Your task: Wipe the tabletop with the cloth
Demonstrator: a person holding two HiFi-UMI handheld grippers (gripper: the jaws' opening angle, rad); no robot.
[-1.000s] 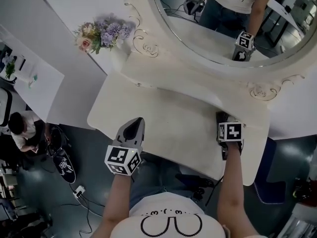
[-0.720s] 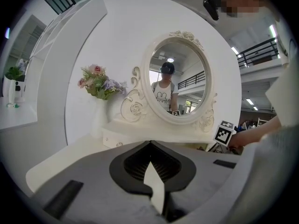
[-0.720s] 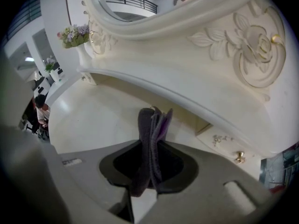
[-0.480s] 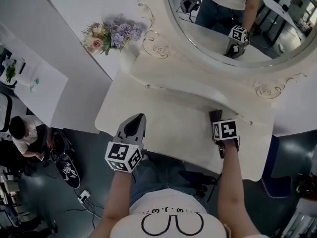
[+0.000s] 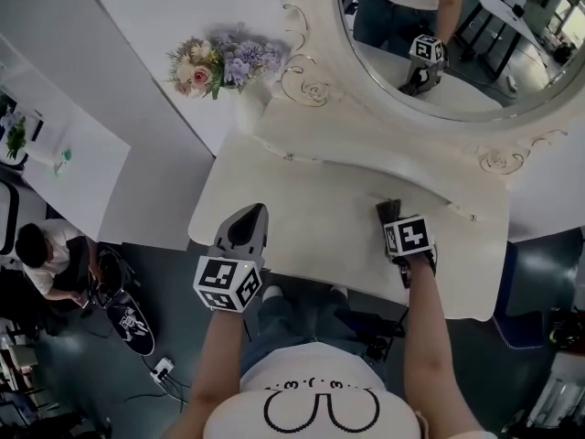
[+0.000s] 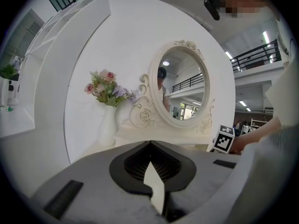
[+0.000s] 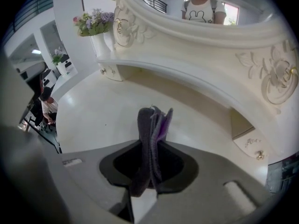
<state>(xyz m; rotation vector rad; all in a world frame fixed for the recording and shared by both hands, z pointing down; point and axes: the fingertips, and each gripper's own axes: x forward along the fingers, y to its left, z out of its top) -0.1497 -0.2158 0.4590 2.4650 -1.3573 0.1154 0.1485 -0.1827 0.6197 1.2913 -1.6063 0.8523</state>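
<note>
The cream-white painted desk [image 5: 311, 227] has a smooth top with a soft satin sheen right out to its curved front edge. The folded dark grey and purple cloth [image 7: 150, 125] is a soft, napped fabric, matt. The right hand-held gripper [image 7: 150, 146] pinching it looks like matt grey plastic with dark ribbed linings. The oval mirror [image 5: 475, 53] is glossy glass in a carved cream frame [image 5: 311, 85].

Office hall mock-up: vanity mirror [image 5: 484, 71], flowers [image 5: 215, 62], mezzanine railing [image 6: 254, 59].
</note>
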